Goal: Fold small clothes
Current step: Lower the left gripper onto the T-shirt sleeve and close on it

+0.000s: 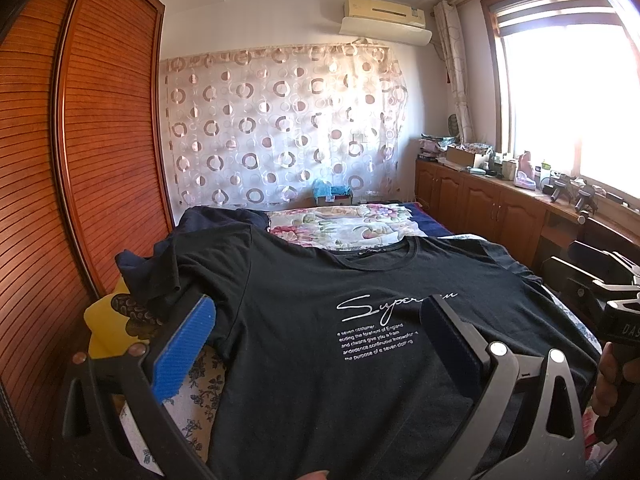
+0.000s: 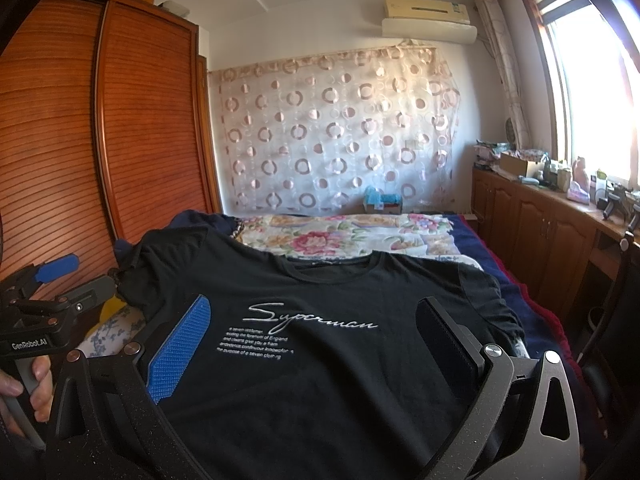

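a black t-shirt [image 1: 320, 344] [image 2: 332, 360] lies spread flat, front side up, across the near end of the bed. its round neckline points toward the far wall, the hem toward the cameras. white script on the chest reads "superman", with several lines of small white print beneath it. the left sleeve lies rumpled and bunched at the bed's left edge, while the right sleeve lies flatter, with some creases, toward the window side.
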